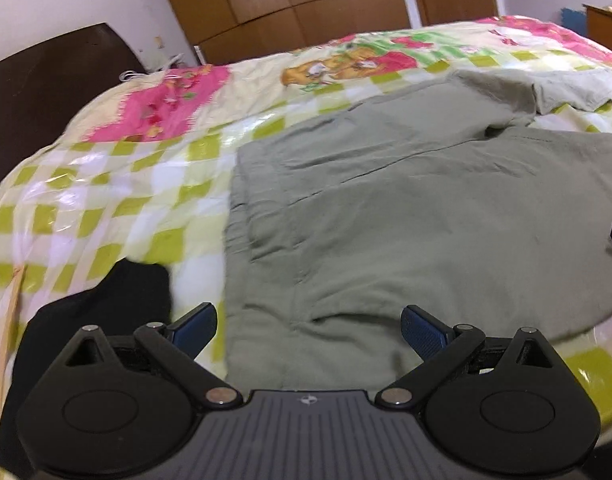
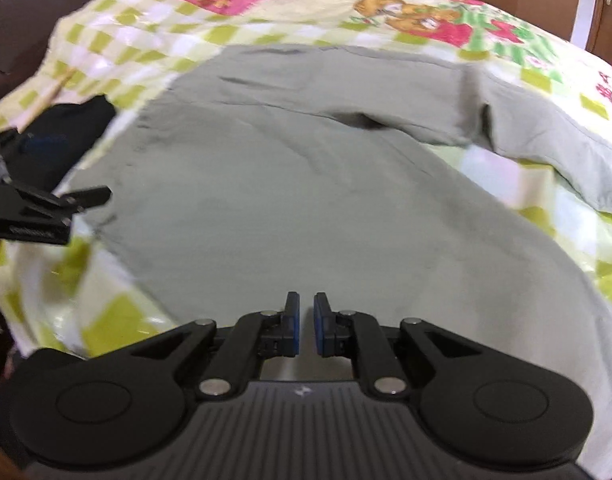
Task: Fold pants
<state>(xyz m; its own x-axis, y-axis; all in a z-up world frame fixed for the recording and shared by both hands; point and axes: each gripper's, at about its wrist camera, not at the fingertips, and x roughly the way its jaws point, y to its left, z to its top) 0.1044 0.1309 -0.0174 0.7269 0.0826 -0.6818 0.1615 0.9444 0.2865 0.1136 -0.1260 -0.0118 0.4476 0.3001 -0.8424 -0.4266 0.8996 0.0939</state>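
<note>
Grey-green pants (image 1: 406, 208) lie spread on the checked bedspread (image 1: 106, 184), with one leg bent back and its paler end (image 1: 566, 88) lying at the far right. My left gripper (image 1: 309, 324) hangs wide open just above the near edge of the pants, by their left side, with nothing between its fingers. In the right wrist view the pants (image 2: 286, 184) fill the middle. My right gripper (image 2: 307, 316) hovers low over their near part, its blue pads (image 2: 292, 320) almost together, no cloth visibly between them. The left gripper (image 2: 46, 208) shows at the left edge.
A black garment (image 1: 106, 312) lies at the near left corner of the bed beside the pants. A dark headboard (image 1: 46, 92) stands on the left, wooden wardrobes (image 1: 306, 0) and a door behind the bed. The bedspread (image 2: 106, 40) is bare beyond the pants.
</note>
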